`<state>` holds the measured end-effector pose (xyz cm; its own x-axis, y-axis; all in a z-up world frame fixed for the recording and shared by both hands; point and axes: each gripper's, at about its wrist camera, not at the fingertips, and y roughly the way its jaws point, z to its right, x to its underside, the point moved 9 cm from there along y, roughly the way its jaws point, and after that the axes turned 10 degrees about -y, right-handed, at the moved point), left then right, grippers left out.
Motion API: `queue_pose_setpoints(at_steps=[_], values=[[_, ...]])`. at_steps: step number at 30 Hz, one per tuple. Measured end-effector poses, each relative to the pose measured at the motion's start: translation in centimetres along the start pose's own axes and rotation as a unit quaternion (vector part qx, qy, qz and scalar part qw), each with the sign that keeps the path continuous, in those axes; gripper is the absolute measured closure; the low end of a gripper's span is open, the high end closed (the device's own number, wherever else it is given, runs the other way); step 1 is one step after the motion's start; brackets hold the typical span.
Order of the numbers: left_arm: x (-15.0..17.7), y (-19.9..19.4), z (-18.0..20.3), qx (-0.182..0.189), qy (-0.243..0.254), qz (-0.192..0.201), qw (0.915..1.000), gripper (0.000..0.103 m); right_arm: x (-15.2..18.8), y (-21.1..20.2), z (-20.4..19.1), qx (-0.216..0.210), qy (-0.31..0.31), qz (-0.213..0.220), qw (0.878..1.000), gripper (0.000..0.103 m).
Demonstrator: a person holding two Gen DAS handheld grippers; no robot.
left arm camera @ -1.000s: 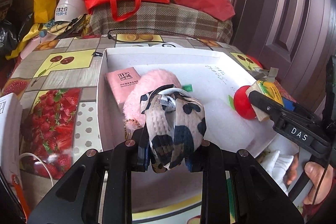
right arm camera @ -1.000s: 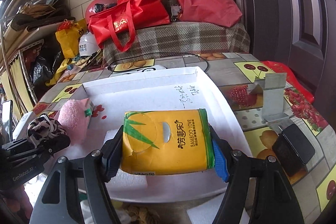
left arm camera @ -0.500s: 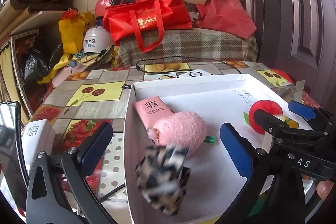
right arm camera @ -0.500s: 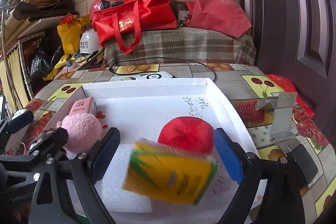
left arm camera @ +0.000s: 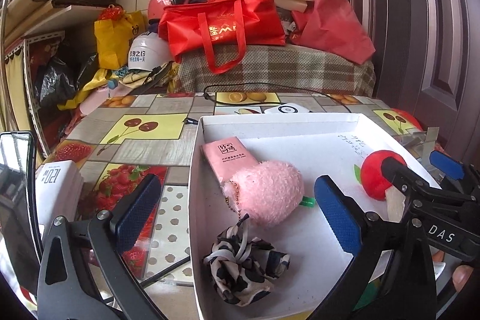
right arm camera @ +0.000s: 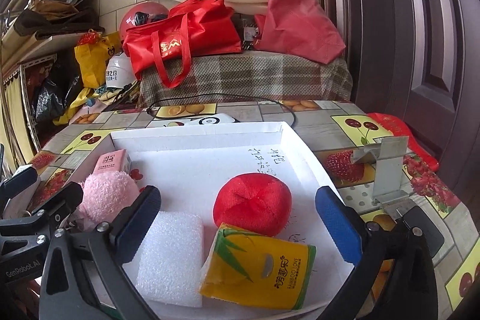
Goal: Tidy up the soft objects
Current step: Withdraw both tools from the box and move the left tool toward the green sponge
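- The white box (left arm camera: 196, 200) sits on the fruit-patterned surface (left arm camera: 144, 140) and serves as the landmark.
- The left claw (left arm camera: 237, 213) stands wide open over the box's near left part, gripping nothing.
- The leopard-print scrunchie (left arm camera: 246, 269) lies crumpled on the box floor at its near left corner, free of the pads.
- Just beyond it rests the pink plush (left arm camera: 270, 194), its long axis running left to right; a pink tissue pack (left arm camera: 229, 159) points toward the box's far left corner.
- A white foam block (right arm camera: 171, 257) lies flat, near centre.
- The red plush ball (right arm camera: 252, 204) sits mid-box.
- The yellow tissue pack (right arm camera: 258, 269) lies against the ball, long axis left to right.
- The right claw (right arm camera: 237, 224), jaws just opened wide, straddles the pack without touching it.
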<state>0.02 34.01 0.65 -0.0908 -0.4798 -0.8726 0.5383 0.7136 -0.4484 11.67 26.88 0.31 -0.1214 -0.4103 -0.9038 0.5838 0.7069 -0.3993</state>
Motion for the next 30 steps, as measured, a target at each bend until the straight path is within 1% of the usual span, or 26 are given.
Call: queue_pose_setpoints(at_steps=[6,10,15,21,23,27,30], values=[[0.3,-0.7,-0.5,-0.004,-0.012,0.000,0.9999,0.000,0.1,-1.3,0.6,0.014,0.010,0.017,1.000,0.000],[0.7,-1.4,-0.4,-0.008,-0.005,0.001,1.0000,0.000,0.2,-2.2,0.9,0.019,0.012,0.027,0.999,0.000],[1.2,-2.4,-0.2,-0.011,0.007,0.004,0.9999,0.000,0.7,-2.9,1.2,0.026,0.015,0.022,0.999,0.000],[1.9,-3.7,-0.3,-0.008,0.009,0.005,0.9999,0.000,1.7,-4.3,1.9,0.022,0.022,0.018,0.999,0.000],[2.2,-4.0,-0.3,-0.006,0.010,-0.001,0.9999,0.000,2.1,-4.8,2.1,0.021,0.023,0.014,0.999,0.000],[3.4,-4.7,-0.1,0.015,0.013,-0.027,0.9994,0.000,3.5,-5.6,3.2,0.014,0.029,-0.007,0.999,0.000],[4.1,-6.1,0.1,0.036,0.017,-0.031,0.9987,0.000,4.8,-6.4,4.8,0.011,0.050,-0.026,0.998,0.000]])
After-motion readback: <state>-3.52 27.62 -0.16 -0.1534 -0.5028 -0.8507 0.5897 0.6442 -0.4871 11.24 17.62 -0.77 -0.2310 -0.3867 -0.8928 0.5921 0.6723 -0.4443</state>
